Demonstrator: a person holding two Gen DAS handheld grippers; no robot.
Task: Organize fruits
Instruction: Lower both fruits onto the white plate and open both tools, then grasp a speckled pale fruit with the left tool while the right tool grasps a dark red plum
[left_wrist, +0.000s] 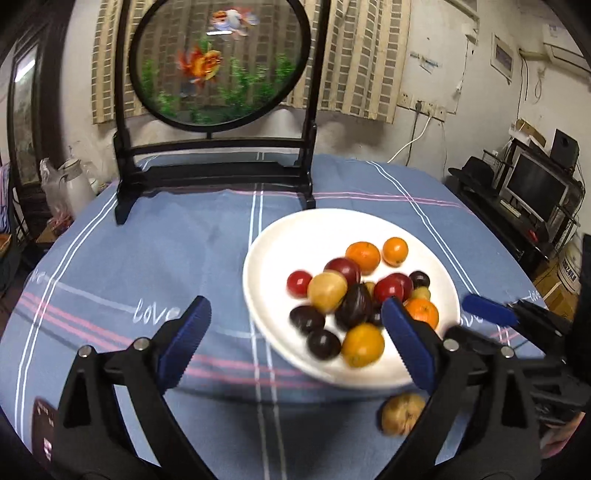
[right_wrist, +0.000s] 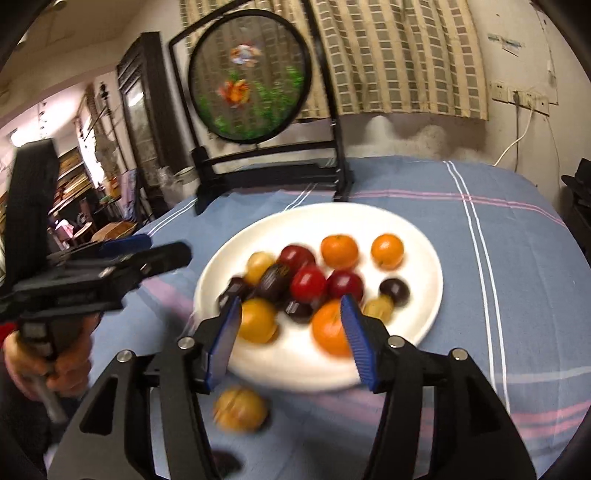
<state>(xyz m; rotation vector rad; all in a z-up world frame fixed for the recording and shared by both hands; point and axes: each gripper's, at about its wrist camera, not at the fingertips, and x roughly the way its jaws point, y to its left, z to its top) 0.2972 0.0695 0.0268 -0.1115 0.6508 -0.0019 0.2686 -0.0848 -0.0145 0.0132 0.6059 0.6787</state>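
Observation:
A white plate (left_wrist: 280, 236) (right_wrist: 424, 258) on the blue striped tablecloth holds several fruits: oranges (left_wrist: 363, 255) (right_wrist: 339, 251), red plums (left_wrist: 393, 287) (right_wrist: 307, 282), dark plums (left_wrist: 324, 343) (right_wrist: 394, 291) and yellow fruits (left_wrist: 327, 291) (right_wrist: 258, 264). One yellow fruit (left_wrist: 402, 413) (right_wrist: 240, 408) lies on the cloth just in front of the plate. My left gripper (left_wrist: 295, 306) is open wide over the plate's near left edge, with nothing held. My right gripper (right_wrist: 291, 302) is open above the plate's near rim; an orange (right_wrist: 330, 326) lies beyond it, untouched.
A black stand with a round goldfish screen (left_wrist: 218, 62) (right_wrist: 251, 85) rises behind the plate. A white thermos (left_wrist: 77, 184) stands off the table to the left, a TV (left_wrist: 535, 188) to the right. In the right wrist view a hand (right_wrist: 55, 365) holds the left gripper.

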